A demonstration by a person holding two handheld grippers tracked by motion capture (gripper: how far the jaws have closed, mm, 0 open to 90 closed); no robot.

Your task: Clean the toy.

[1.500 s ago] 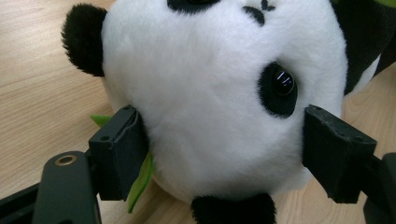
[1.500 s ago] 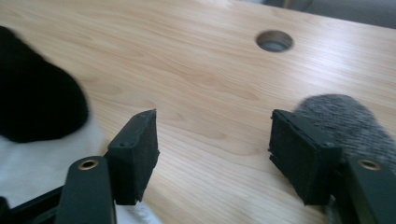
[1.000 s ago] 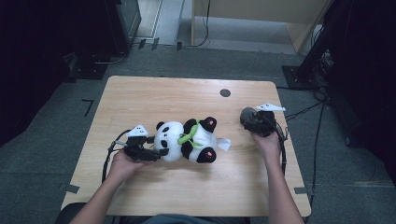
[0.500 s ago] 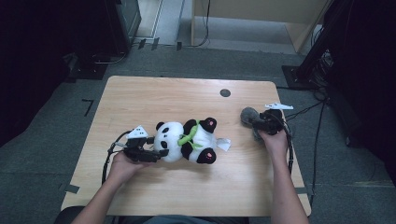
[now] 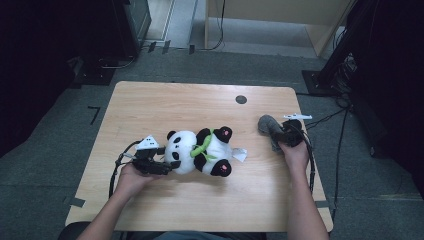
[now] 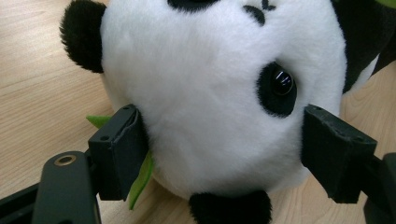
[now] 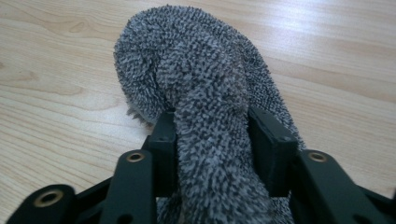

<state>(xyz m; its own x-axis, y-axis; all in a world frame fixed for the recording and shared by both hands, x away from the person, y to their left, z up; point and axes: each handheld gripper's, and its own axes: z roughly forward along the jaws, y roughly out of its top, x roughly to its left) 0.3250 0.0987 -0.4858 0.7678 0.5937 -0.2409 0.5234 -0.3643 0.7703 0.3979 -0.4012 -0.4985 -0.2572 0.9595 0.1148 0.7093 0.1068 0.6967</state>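
Note:
A black-and-white plush panda (image 5: pixel 202 150) with a green leaf at its neck lies on its back in the middle of the wooden table (image 5: pixel 175 100). Its head points left. My left gripper (image 5: pixel 170 165) comes in from the left, and its jaws press on both sides of the panda's head (image 6: pixel 219 93). At the right side of the table, my right gripper (image 5: pixel 281 136) is shut on a fuzzy grey cloth (image 5: pixel 267 125). The cloth's (image 7: pixel 187 70) bunched end rests on the table ahead of the jaws.
A small black round hole (image 5: pixel 241 99) sits near the table's far edge. The panda's white tag (image 5: pixel 240 154) lies beside its feet. Cables (image 5: pixel 312 165) trail from both grippers. The table's right edge is close to my right hand.
My right gripper has come slightly down and toward me with the grey cloth, which now rests on the table. The left gripper and the panda have hardly moved.

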